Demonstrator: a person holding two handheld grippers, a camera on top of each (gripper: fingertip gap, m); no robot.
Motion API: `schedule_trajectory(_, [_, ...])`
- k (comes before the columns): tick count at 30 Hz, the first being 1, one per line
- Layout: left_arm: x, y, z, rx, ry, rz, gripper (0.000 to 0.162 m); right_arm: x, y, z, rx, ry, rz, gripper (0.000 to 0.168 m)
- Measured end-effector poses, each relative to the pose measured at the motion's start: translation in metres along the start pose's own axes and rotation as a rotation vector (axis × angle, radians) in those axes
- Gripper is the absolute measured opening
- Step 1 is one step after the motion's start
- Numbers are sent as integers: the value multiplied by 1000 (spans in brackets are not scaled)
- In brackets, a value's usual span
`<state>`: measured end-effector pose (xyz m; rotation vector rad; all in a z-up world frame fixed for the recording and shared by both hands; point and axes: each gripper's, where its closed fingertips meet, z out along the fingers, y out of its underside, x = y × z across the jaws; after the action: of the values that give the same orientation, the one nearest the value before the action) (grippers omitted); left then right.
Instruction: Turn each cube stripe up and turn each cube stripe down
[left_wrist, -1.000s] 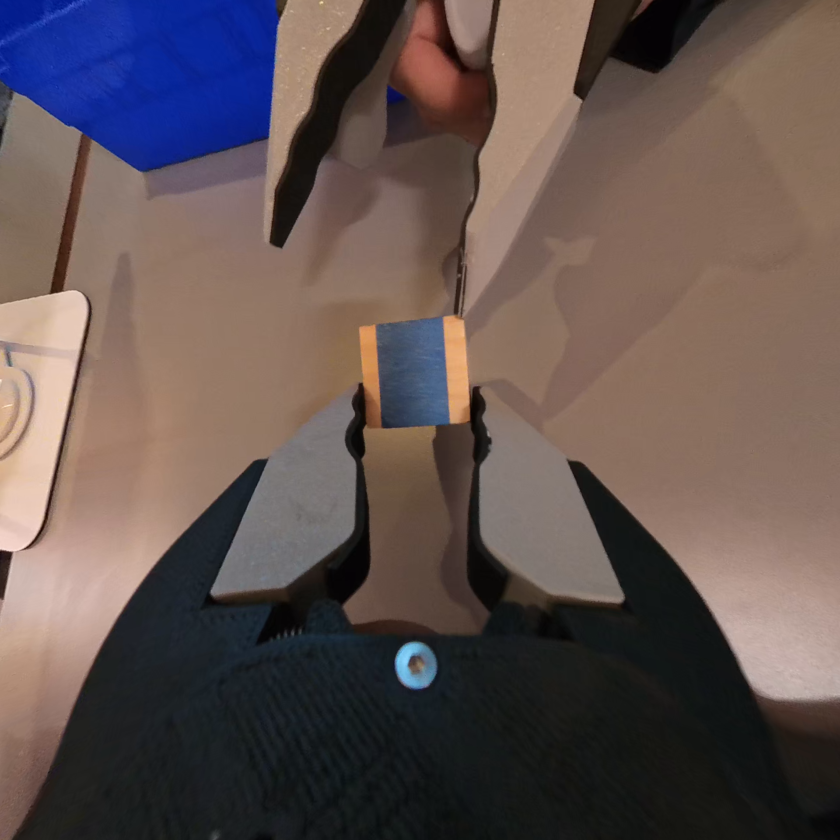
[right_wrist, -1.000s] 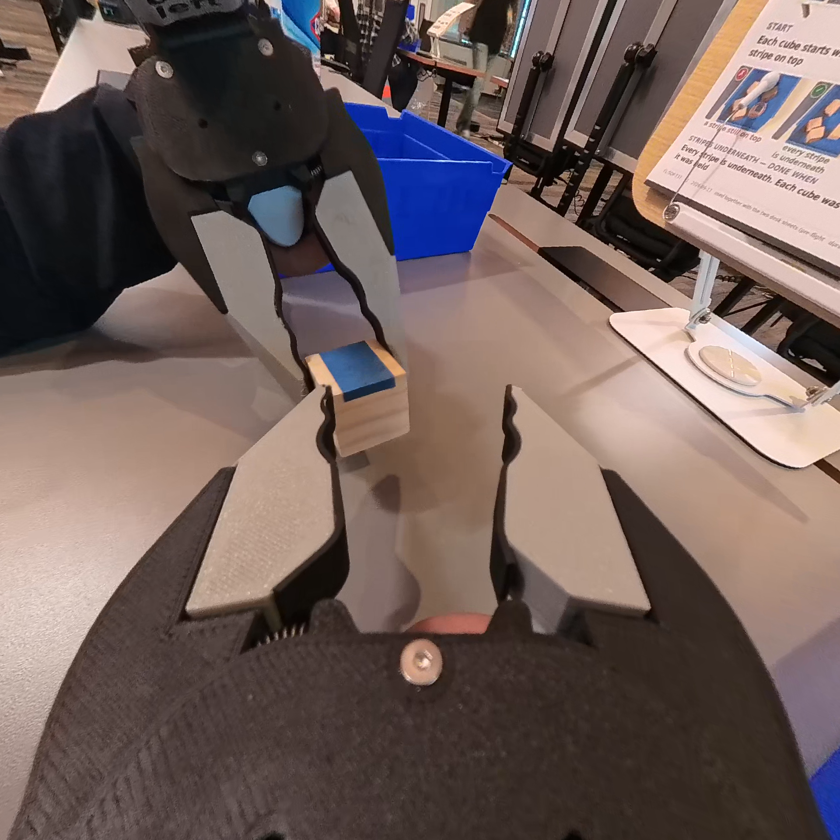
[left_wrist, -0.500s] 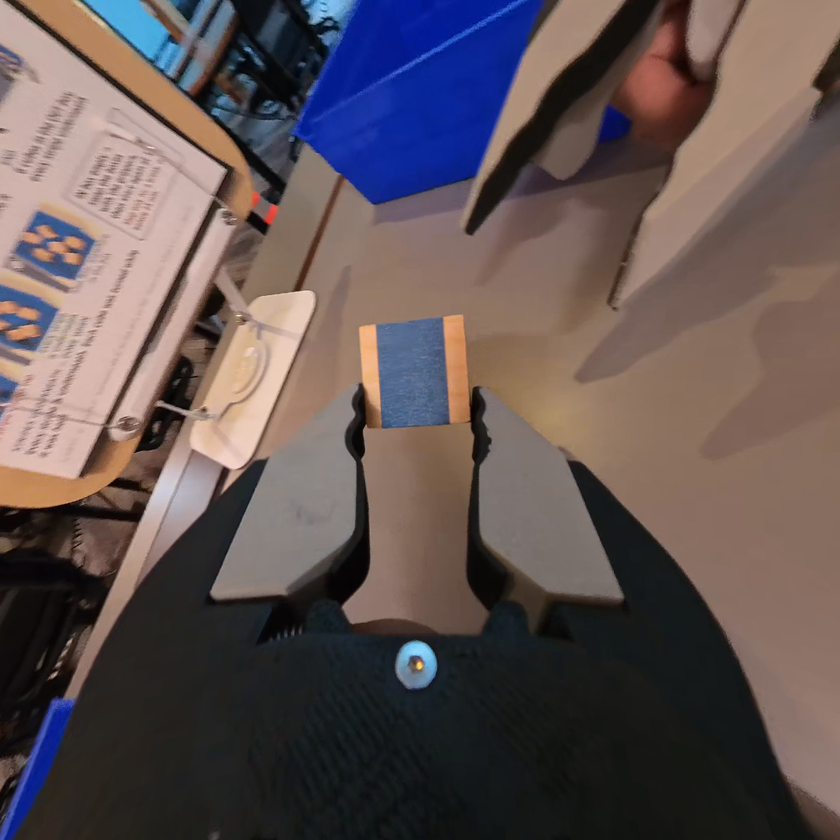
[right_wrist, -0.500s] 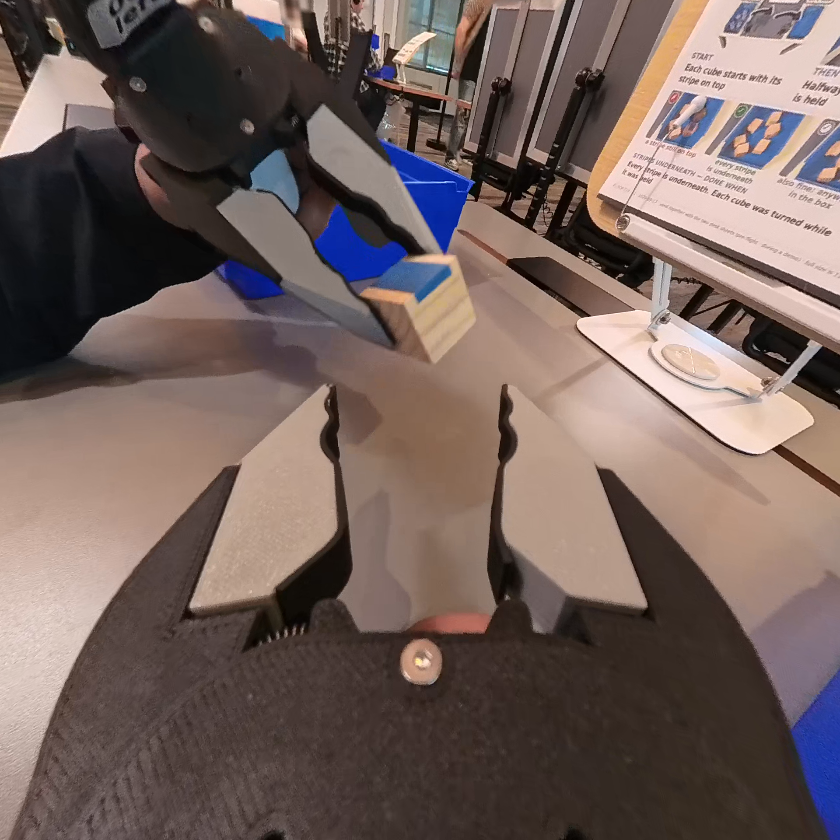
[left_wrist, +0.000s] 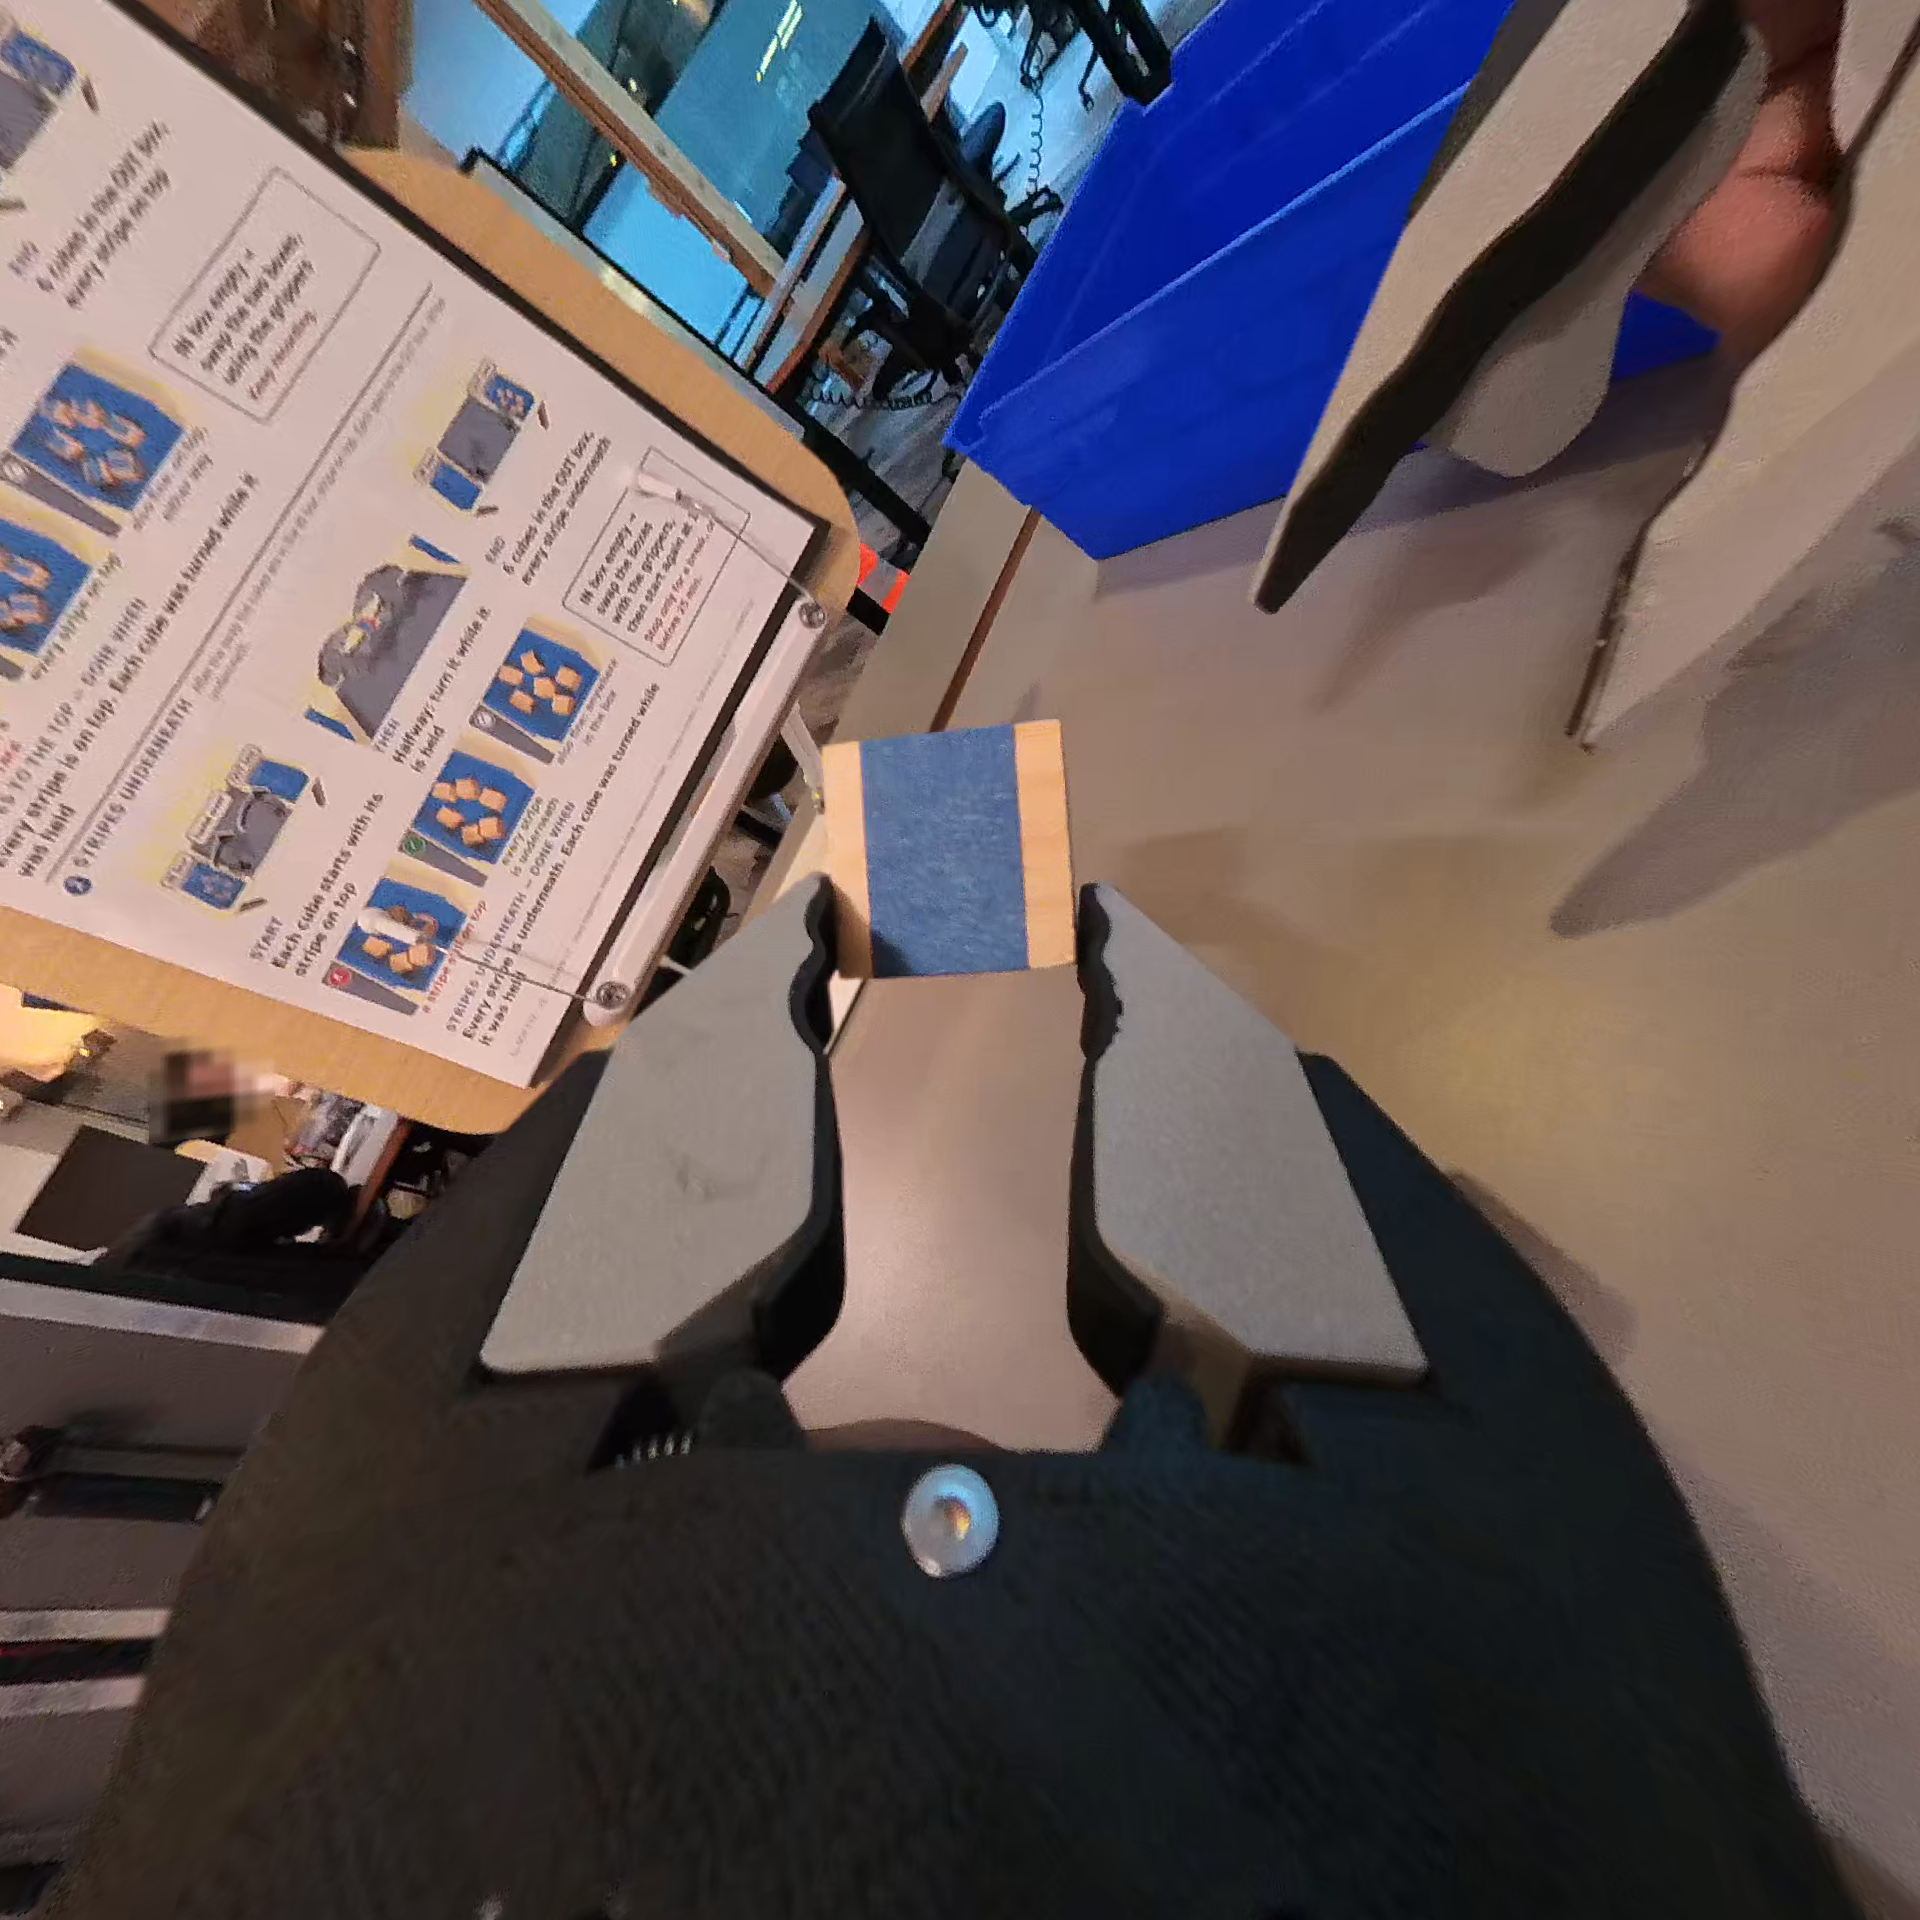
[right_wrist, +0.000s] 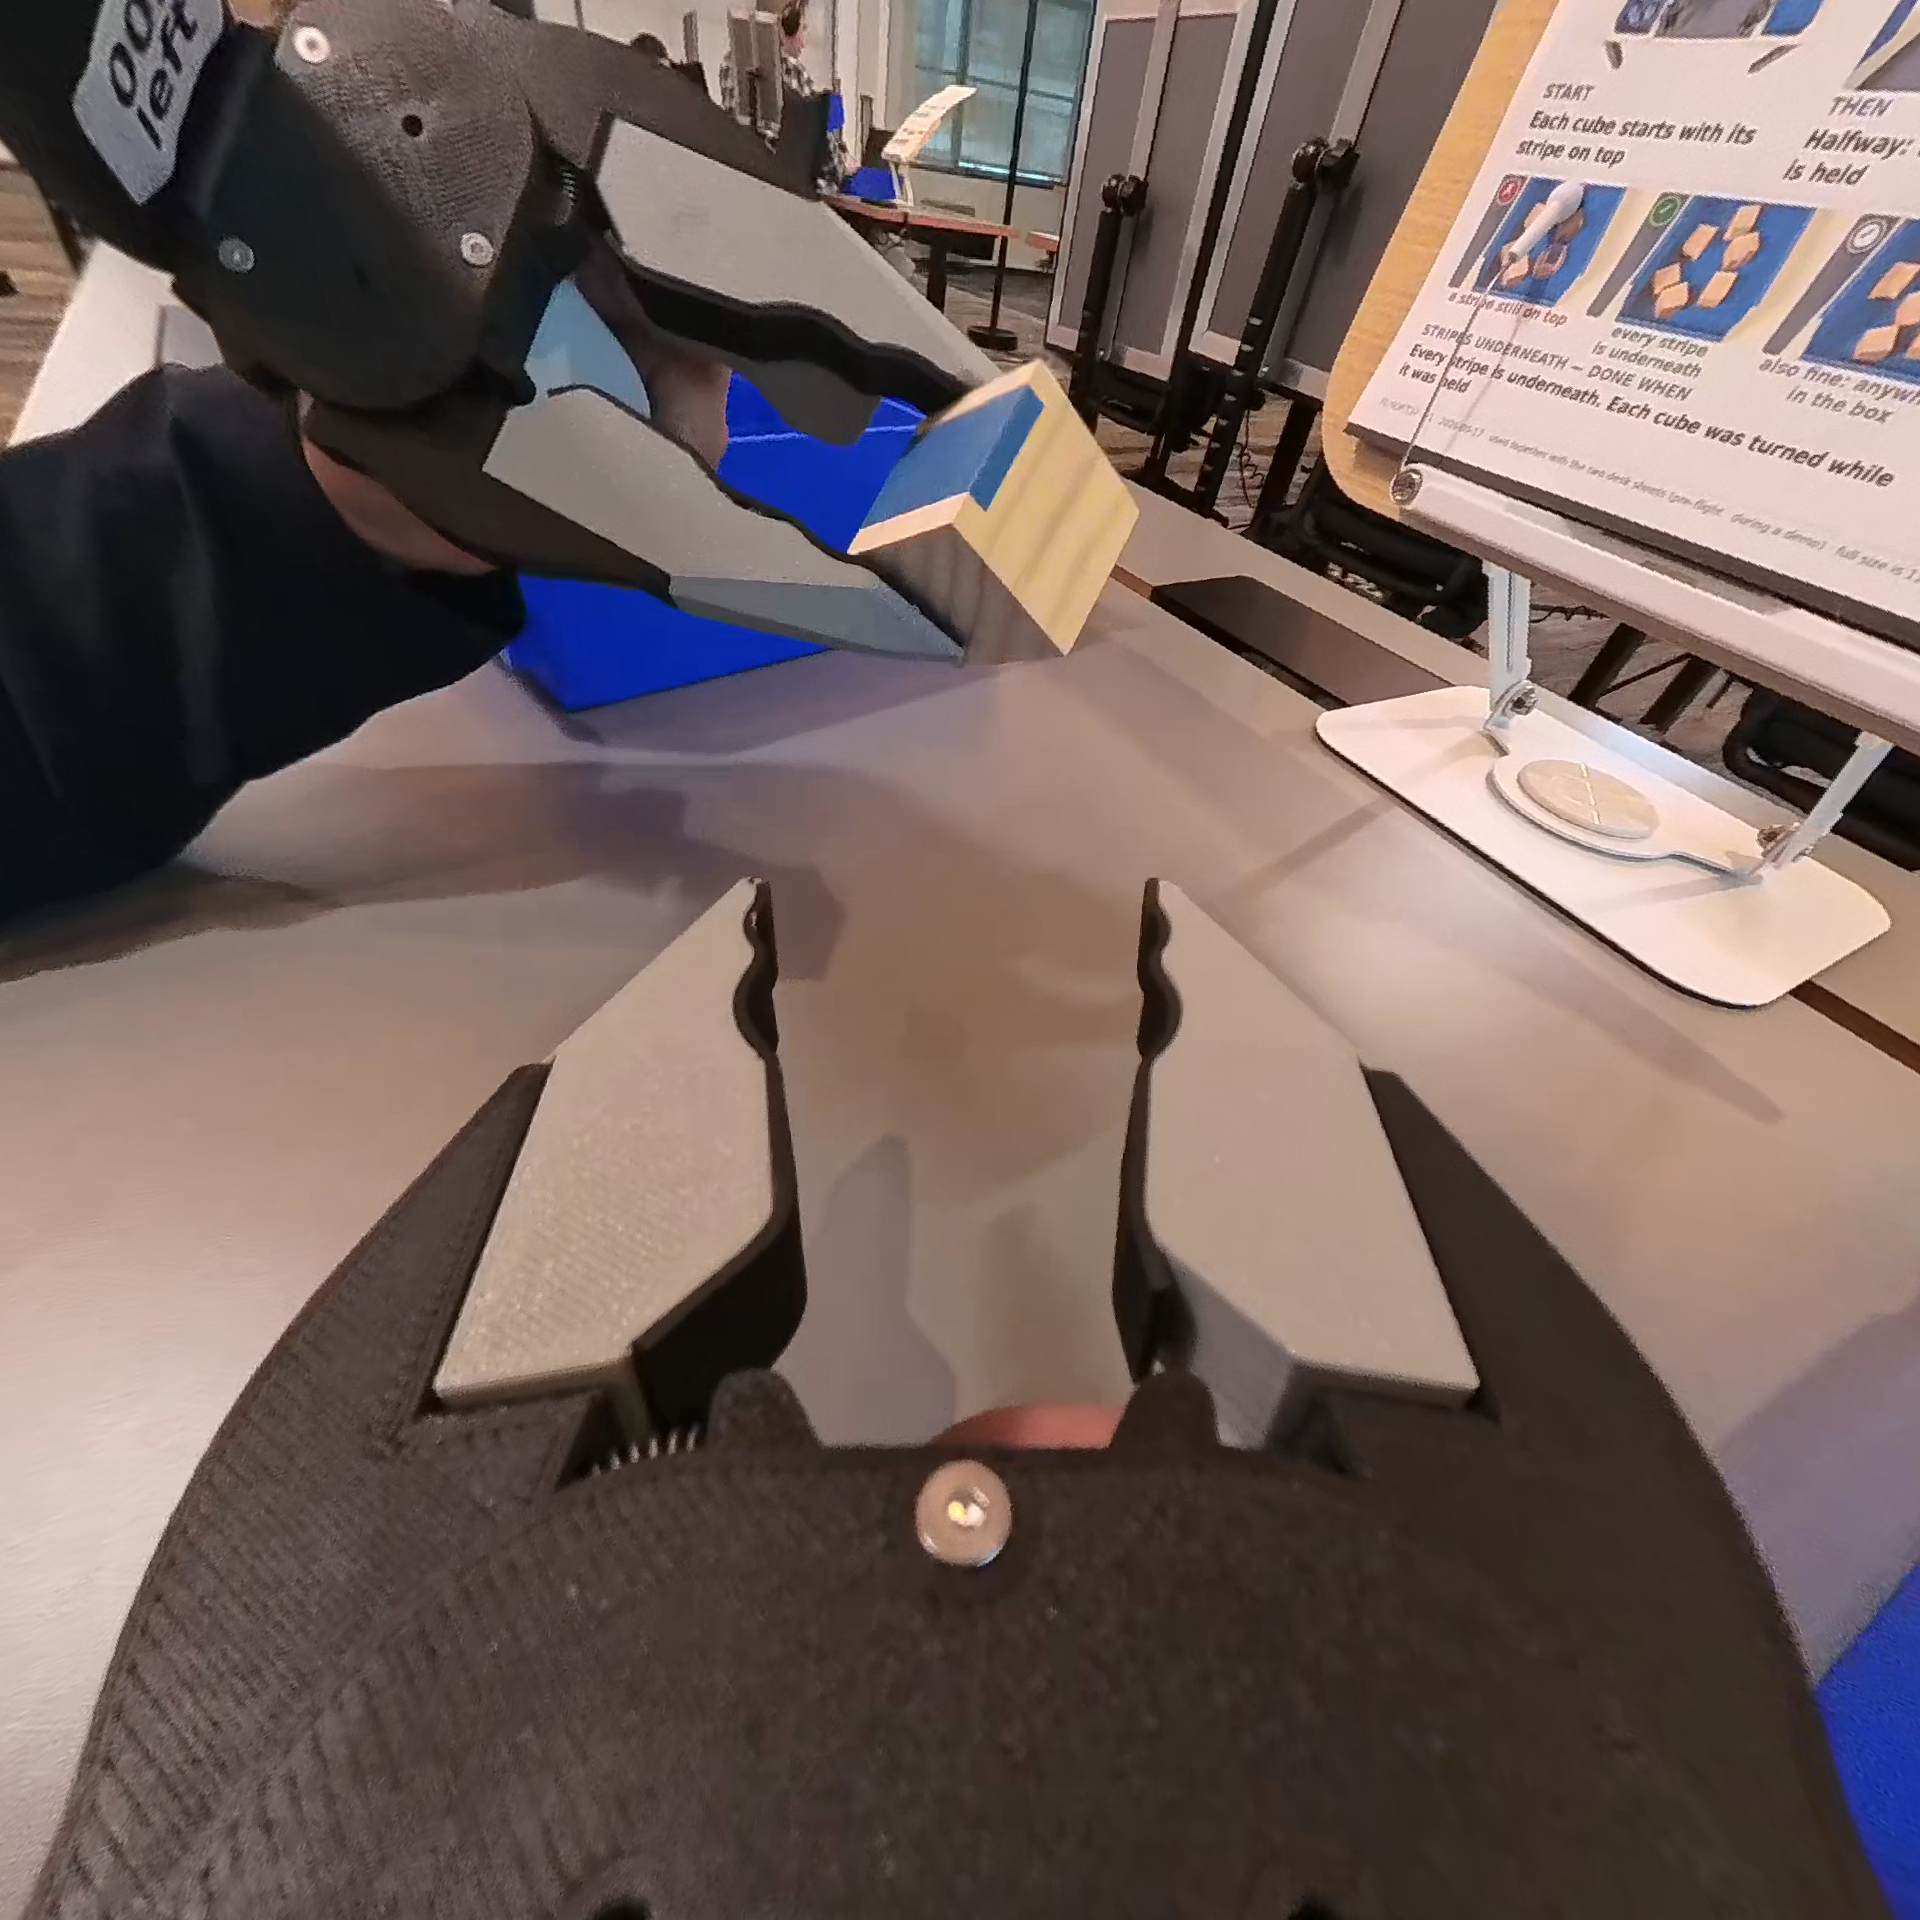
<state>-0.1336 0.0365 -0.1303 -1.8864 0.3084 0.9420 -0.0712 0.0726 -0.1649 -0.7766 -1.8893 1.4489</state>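
My left gripper (left_wrist: 948, 940) is shut on a wooden cube (left_wrist: 945, 847) with a blue stripe and holds it in the air above the grey table (left_wrist: 1351, 987). In the right wrist view the same cube (right_wrist: 1023, 514) hangs tilted in the left gripper (right_wrist: 940, 520), its stripe turned up and to the left. My right gripper (right_wrist: 951, 961) is open and empty, low over the table (right_wrist: 935, 790), below and in front of the cube. It also shows at the upper right of the left wrist view (left_wrist: 1538, 540).
A blue bin (right_wrist: 727, 582) stands on the table behind the left gripper; it also shows in the left wrist view (left_wrist: 1195, 343). An instruction board (right_wrist: 1704, 312) on a white stand (right_wrist: 1621, 831) is at the table's right edge. A blue thing (right_wrist: 1870, 1745) shows at the lower right.
My left gripper has lifted the cube off the table and tilted it up toward the board. My right gripper has stayed open and drawn back from the cube.
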Motion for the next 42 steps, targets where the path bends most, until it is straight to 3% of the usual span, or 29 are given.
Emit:
schedule_trajectory(32, [57,-40,8,105,65,343,44,-6,-22,-9,114,-185,312,70])
schedule_trajectory(42, [71,-52,9,124,82,392,44,-5,-22,-10,119,-244,404,46])
